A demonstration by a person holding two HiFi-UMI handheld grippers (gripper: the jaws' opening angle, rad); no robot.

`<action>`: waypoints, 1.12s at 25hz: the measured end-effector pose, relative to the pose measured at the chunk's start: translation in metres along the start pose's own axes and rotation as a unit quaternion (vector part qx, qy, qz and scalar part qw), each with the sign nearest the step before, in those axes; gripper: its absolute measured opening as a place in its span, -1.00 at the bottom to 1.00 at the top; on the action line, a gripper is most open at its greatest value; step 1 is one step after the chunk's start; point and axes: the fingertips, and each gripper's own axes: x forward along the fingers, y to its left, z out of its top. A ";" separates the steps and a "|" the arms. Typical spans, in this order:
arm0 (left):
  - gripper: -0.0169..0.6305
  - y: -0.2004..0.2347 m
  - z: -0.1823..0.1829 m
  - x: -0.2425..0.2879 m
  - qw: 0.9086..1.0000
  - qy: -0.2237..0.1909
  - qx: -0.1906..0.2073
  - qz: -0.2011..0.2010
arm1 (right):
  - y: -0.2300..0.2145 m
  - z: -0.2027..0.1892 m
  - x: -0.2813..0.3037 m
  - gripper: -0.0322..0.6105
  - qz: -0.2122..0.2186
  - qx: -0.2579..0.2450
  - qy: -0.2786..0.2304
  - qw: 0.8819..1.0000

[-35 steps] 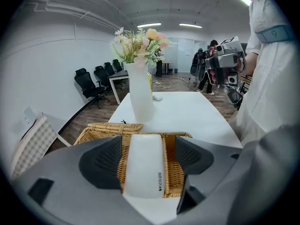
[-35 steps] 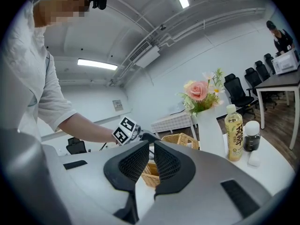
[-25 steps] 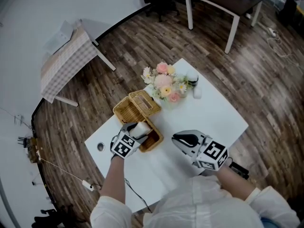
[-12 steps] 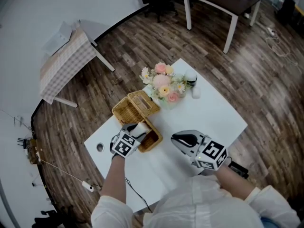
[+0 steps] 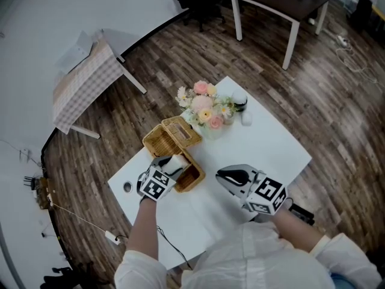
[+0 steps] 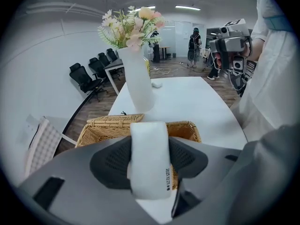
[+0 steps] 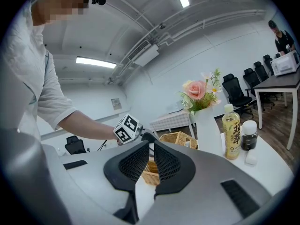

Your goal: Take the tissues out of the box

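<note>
Left gripper view: the left tongs (image 6: 150, 149) have just been closing and clamp a white tissue pack (image 6: 148, 172) between their pads, right over the open wicker basket (image 6: 110, 123) at the near left of the white surface (image 6: 187, 102). The right tongs (image 7: 151, 142) hang to the right, pads together, empty.

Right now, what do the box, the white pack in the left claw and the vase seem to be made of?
The wicker box: woven wicker or rattan, matt tan, with a visible weave and a braided rim. The tissue pack: apparently soft white plastic film, slightly glossy, with a printed code along its edge. The vase: smooth matt white, probably ceramic, though plastic can't be ruled out.
</note>
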 end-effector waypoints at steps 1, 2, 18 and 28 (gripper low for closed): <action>-0.22 0.000 0.002 -0.005 1.000 -0.004 0.002 0.005 | 0.001 0.000 0.000 -0.79 0.002 -0.002 0.000 1.000; -0.22 0.001 0.005 -0.010 1.000 -0.008 0.004 0.010 | 0.003 0.000 0.000 -0.79 0.005 -0.003 0.001 1.000; -0.22 -0.016 0.026 -0.083 0.984 -0.122 -0.090 0.095 | 0.029 0.003 -0.005 -0.79 0.048 -0.025 0.009 0.998; -0.22 -0.043 0.030 -0.105 0.966 -0.167 -0.160 0.119 | 0.046 -0.001 -0.014 -0.79 0.073 -0.038 0.016 0.996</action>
